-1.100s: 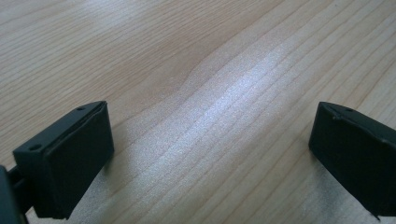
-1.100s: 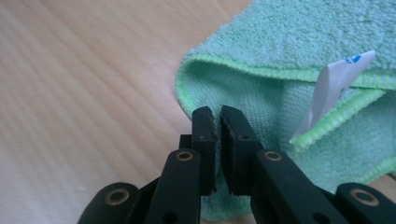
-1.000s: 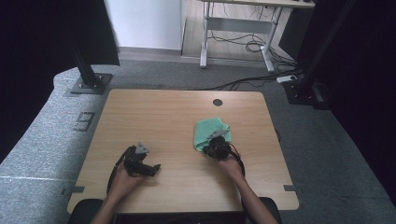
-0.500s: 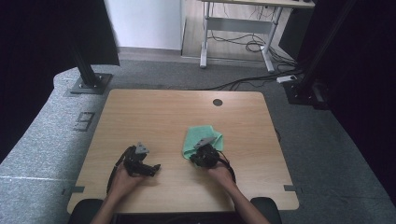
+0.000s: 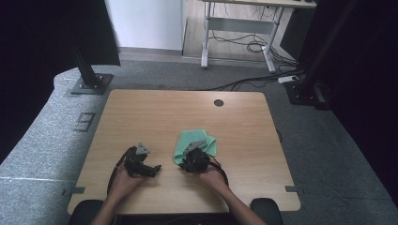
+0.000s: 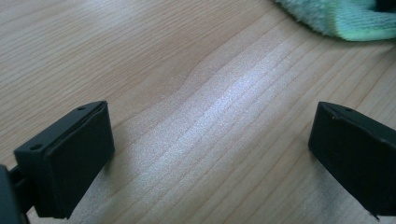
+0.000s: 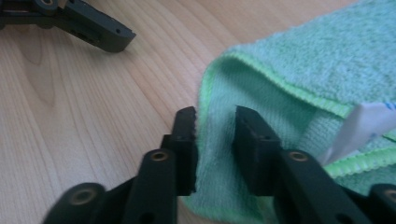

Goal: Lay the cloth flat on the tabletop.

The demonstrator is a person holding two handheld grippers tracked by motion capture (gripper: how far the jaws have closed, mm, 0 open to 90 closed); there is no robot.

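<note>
My right gripper (image 7: 215,123) pinches a fold of the green microfibre cloth (image 7: 299,70); I should drag low and slowly. My left gripper (image 6: 210,154) waits, jaws wide apart.

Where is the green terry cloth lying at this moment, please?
In the high view the green terry cloth lies on the wooden table near its front middle, its near fold clamped in the right gripper, right of the left gripper.
</note>
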